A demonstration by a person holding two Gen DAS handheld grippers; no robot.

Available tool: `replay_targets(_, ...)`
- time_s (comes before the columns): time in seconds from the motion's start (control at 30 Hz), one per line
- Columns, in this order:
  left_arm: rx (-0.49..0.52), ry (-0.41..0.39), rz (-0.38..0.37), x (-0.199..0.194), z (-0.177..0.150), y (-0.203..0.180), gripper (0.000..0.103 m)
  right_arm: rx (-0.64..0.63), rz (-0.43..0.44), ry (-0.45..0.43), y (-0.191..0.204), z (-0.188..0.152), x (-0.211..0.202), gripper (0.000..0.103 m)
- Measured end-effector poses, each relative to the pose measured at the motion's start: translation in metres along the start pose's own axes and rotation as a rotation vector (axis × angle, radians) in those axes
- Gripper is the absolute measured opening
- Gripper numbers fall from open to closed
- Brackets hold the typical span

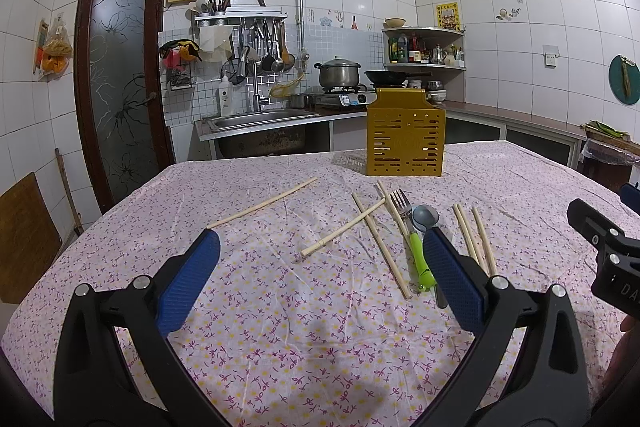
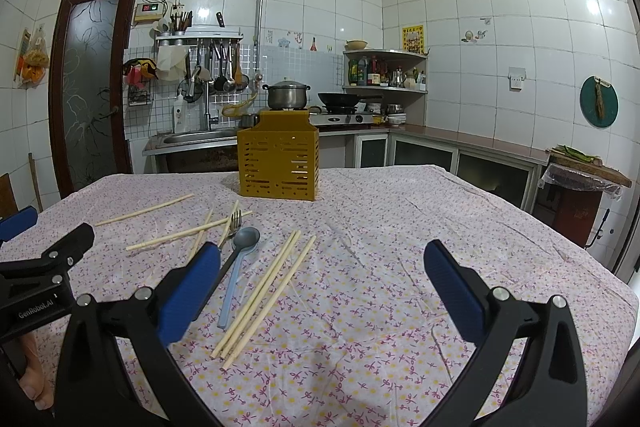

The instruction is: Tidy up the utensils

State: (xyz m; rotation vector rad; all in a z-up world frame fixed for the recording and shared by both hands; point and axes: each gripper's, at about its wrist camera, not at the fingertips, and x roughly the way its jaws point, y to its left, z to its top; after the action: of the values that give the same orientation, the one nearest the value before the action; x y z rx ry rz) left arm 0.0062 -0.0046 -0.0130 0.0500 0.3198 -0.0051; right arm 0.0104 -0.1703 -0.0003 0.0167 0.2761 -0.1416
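A yellow slotted utensil holder (image 1: 405,138) (image 2: 279,162) stands upright at the far side of the table. In front of it lie several wooden chopsticks (image 1: 378,243) (image 2: 264,291), a fork with a green handle (image 1: 416,247) (image 2: 235,220) and a blue-grey spoon (image 1: 425,215) (image 2: 239,263), all flat on the cloth. My left gripper (image 1: 320,255) hovers open over the cloth, its right finger (image 1: 452,279) covering the spoon's handle. Open too, my right gripper (image 2: 322,267) has three chopsticks between its fingers but touches none of them.
The table wears a pink flowered cloth (image 1: 304,327) (image 2: 380,267). Behind it run a sink (image 1: 256,119), a stove with a pot (image 1: 338,73) and wok, and a counter along the right wall. A dark door (image 1: 120,83) stands at the left.
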Motion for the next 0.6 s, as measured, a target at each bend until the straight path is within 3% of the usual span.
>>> replay_targets(0.6, -0.006, 0.029, -0.018, 0.0070, -0.0048, 0.0020, 0.098, -0.011, -0.018, 0.021, 0.0031, 0.0000, 0.0001, 0.099)
